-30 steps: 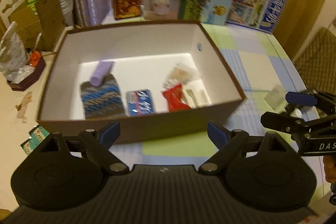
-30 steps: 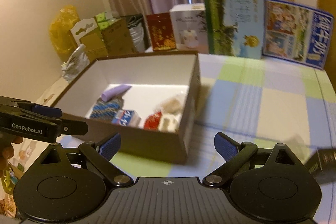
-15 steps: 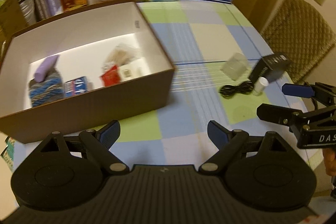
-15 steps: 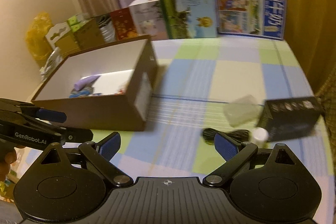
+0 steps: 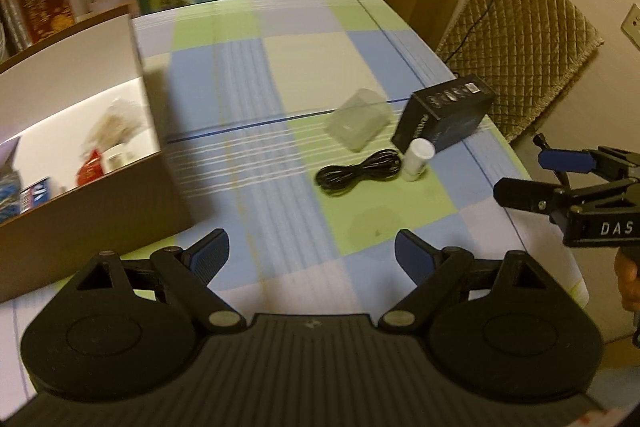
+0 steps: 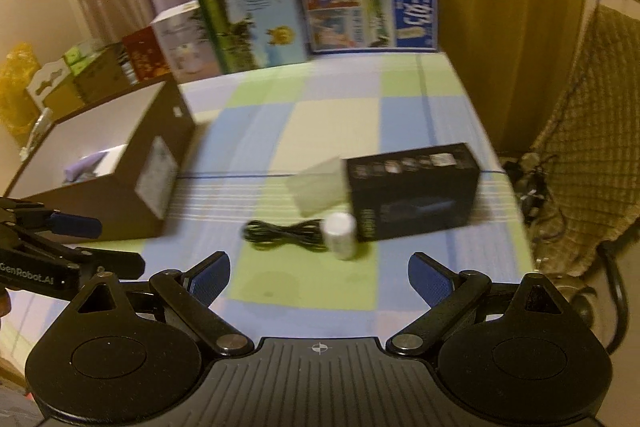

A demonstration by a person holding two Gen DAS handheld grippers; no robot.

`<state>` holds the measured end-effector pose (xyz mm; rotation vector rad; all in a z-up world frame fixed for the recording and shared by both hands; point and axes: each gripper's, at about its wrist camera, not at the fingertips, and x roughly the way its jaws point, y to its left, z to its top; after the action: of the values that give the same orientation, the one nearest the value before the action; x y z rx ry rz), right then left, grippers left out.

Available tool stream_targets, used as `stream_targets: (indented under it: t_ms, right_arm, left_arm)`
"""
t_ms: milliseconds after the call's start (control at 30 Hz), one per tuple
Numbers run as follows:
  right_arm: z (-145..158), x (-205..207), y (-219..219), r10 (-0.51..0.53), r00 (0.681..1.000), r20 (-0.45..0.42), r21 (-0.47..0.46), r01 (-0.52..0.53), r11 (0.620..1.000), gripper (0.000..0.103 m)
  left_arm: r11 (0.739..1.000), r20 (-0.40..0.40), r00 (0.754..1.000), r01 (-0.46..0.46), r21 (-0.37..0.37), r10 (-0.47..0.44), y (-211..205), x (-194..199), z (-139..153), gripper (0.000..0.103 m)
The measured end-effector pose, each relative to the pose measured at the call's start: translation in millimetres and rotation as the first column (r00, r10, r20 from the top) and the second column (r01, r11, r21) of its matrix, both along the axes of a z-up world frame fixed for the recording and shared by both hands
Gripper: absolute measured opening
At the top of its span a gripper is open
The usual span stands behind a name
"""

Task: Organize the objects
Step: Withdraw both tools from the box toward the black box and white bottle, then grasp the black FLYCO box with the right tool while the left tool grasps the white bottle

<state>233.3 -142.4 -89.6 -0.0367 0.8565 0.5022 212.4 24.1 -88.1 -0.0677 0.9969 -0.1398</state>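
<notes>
A brown cardboard box (image 5: 100, 203) with a white inside stands at the left and holds several small items. On the checked cloth to its right lie a coiled black cable (image 5: 358, 173), a small white bottle (image 5: 417, 159), a clear plastic case (image 5: 358, 125) and a black box (image 5: 442, 117). They also show in the right wrist view: cable (image 6: 286, 233), bottle (image 6: 340, 235), black box (image 6: 412, 191), brown box (image 6: 120, 203). My left gripper (image 5: 312, 255) is open and empty, short of the cable. My right gripper (image 6: 319, 277) is open and empty, just short of the bottle.
Upright picture boxes (image 6: 256, 23) and cartons line the table's far edge. A chair with a quilted cover (image 5: 520, 43) stands off the right table edge. A yellow curtain (image 6: 492, 7) hangs behind. Checked cloth (image 5: 248, 187) lies between the brown box and the loose items.
Both grippers have swung right, away from the brown box toward the loose items. The cable, bottle, case and black box have come into view. Both grippers stay open.
</notes>
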Motion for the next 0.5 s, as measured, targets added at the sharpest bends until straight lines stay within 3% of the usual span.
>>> stream_targets:
  t_ms: [267,500]
  right_arm:
    - [-5.6,40.7,-41.1,0.006,0.999,0.047,-0.076,-0.003,0.997,0.093]
    - [-15.8,85.7,-57.4,0.163,0.981,0.101,-0.169,-0.144,0.975,0.093]
  left_arm:
    - [1.000,-0.007,1.000,-0.020,0.014,0.020,-25.7,28.3,-16.5,0.087]
    - [0.996,-0.025,0.996,-0.083,0.040,0.084,-29.3,52.9,-24.1,0.087]
